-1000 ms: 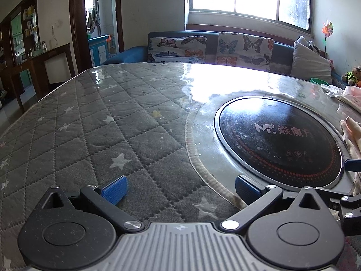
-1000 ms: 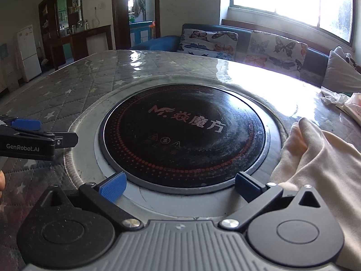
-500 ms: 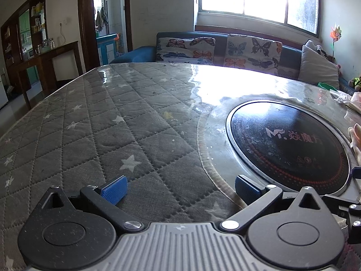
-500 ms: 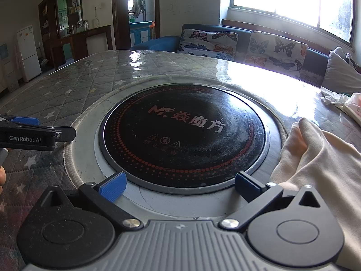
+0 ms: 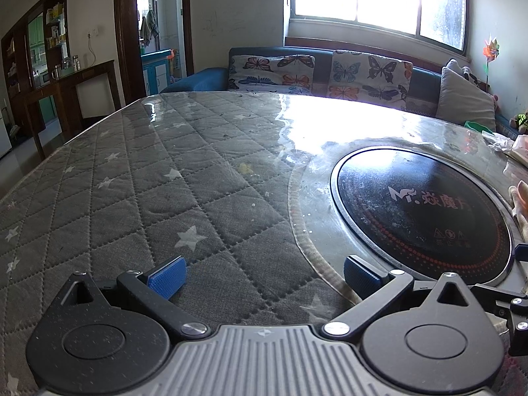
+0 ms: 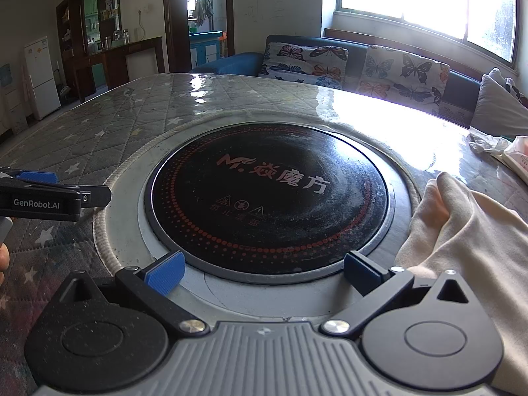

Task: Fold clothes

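Note:
A cream cloth garment [image 6: 462,241] lies crumpled on the table at the right, beside the round black cooktop [image 6: 267,194]. Only its edge shows in the left wrist view [image 5: 520,203] at the far right. My right gripper [image 6: 264,272] is open and empty, low over the near rim of the cooktop, with the garment just right of its right finger. My left gripper [image 5: 264,275] is open and empty over the grey quilted table cover [image 5: 148,198], left of the cooktop [image 5: 419,217]. The left gripper also shows in the right wrist view [image 6: 49,194] at the left edge.
The round table carries a glossy clear sheet over the quilted star-pattern cover. White paper and packets [image 6: 501,148] lie at the far right of the table. A sofa with butterfly cushions [image 5: 316,72] stands behind the table, with a wooden sideboard [image 5: 66,85] at the left.
The left gripper has swung leftward, so the cooktop and garment slid toward the right edge of its view. The right gripper has stayed still. Both stay open.

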### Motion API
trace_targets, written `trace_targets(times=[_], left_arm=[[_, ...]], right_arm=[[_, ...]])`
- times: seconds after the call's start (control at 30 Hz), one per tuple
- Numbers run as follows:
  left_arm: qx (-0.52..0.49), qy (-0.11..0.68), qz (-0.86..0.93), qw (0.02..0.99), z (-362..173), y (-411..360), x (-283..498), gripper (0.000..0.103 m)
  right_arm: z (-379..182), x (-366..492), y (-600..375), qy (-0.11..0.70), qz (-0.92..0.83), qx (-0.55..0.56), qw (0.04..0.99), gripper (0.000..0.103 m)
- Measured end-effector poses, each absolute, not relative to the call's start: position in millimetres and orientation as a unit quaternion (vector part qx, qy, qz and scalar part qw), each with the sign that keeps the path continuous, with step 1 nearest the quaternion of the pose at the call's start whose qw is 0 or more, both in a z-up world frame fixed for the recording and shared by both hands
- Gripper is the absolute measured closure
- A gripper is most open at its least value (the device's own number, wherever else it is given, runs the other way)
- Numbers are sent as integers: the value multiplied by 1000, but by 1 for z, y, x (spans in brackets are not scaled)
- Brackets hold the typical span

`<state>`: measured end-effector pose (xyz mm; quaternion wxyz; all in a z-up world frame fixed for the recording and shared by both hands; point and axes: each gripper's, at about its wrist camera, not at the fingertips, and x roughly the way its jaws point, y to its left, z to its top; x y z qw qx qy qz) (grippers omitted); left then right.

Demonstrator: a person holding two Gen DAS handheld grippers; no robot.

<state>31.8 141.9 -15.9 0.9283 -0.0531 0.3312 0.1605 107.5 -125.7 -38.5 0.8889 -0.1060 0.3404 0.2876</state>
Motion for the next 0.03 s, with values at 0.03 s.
trace_targets(times=[0.03], left_arm=[[-53,331,161,928,-16,142,32,0]], right_arm=[[-39,108,-126,340,288,-106,889,0]])
